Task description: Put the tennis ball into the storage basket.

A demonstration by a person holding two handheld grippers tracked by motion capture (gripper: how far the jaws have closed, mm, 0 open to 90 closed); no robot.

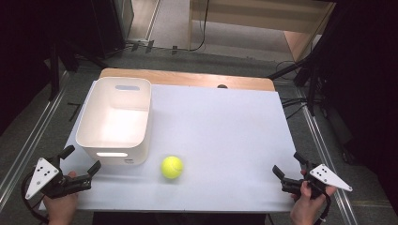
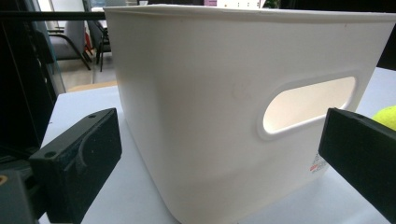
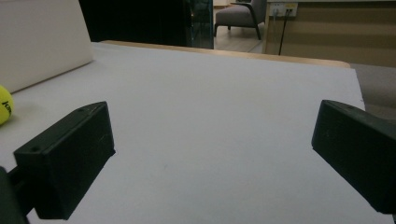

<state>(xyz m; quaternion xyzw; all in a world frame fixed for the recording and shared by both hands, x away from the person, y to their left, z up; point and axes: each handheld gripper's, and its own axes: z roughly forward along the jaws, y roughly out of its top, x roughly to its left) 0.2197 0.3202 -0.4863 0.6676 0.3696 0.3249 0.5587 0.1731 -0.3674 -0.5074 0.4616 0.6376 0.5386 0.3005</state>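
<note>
While both tools gape, bin (image 1: 114, 123) lengthwise away, ball (image 1: 172, 167) beside.

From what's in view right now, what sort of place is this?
Probably a lab or test room: a white-topped table ringed by metal frame rails, trailing cables on grey carpet, and an office chair beyond.

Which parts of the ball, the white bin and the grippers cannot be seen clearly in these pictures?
- Tennis ball: right gripper view, cut off by the left edge; its print is unreadable.
- White bin: left gripper view, inside hidden by its near wall; red label partly behind a jaw, too small.
- Left gripper: high view, cable cut off by the bottom edge.
</note>
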